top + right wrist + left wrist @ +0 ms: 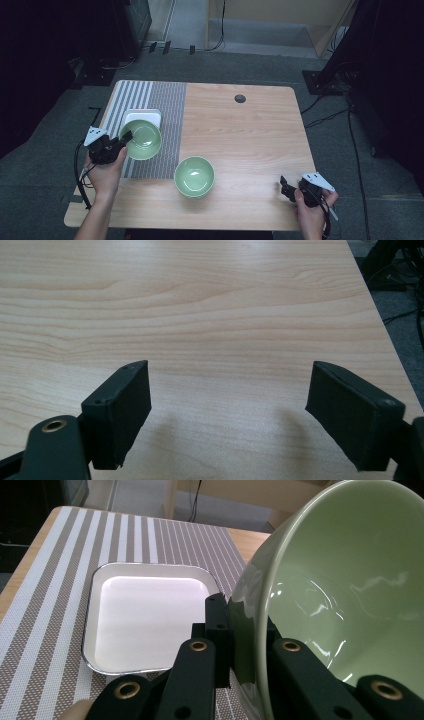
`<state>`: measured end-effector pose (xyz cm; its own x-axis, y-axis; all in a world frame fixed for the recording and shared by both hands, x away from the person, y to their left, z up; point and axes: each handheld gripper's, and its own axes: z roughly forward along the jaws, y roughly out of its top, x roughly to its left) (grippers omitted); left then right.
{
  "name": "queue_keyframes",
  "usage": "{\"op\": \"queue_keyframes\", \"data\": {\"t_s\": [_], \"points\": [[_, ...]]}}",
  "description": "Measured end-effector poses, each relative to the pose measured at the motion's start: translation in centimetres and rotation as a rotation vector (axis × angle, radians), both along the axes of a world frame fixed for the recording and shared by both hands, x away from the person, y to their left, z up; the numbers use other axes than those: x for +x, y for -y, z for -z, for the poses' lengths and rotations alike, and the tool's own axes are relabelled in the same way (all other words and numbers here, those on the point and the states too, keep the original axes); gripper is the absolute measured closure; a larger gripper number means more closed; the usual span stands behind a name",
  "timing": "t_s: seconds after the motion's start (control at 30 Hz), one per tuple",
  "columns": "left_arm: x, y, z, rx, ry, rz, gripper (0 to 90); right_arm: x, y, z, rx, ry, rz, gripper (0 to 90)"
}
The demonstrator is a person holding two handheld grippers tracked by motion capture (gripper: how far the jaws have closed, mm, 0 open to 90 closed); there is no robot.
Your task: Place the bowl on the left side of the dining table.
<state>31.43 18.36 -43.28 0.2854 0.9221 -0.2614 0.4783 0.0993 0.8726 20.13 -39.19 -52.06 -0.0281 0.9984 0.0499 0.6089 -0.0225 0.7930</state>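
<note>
Placemat (165,107) under rim-gripped green bowl (141,139)

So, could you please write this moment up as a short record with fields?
Surface: wooden table with a striped mat at its left
Left hand-held gripper: shut on the rim of a tilted green bowl
Held bowl position: over the mat, at the near edge of the white tray
Second bowl: upright on the table, at the mat's near right corner
Right hand-held gripper: open, holding nothing, above bare wood
</note>
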Motion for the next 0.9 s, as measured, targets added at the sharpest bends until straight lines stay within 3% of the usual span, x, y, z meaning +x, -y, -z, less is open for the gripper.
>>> {"op": "queue_keyframes", "data": {"t_s": [0.53,0.9], "points": [[1.7,-0.8,0.7,-0.034,-0.03,-0.04,85.0,0.3,-0.1,0.4,-0.036,-0.083,0.031,17.2],[2.8,-0.9,0.8,-0.027,-0.045,-0.067,85.0,0.3,-0.1,0.4,-0.024,-0.09,0.017,15.3]]}}
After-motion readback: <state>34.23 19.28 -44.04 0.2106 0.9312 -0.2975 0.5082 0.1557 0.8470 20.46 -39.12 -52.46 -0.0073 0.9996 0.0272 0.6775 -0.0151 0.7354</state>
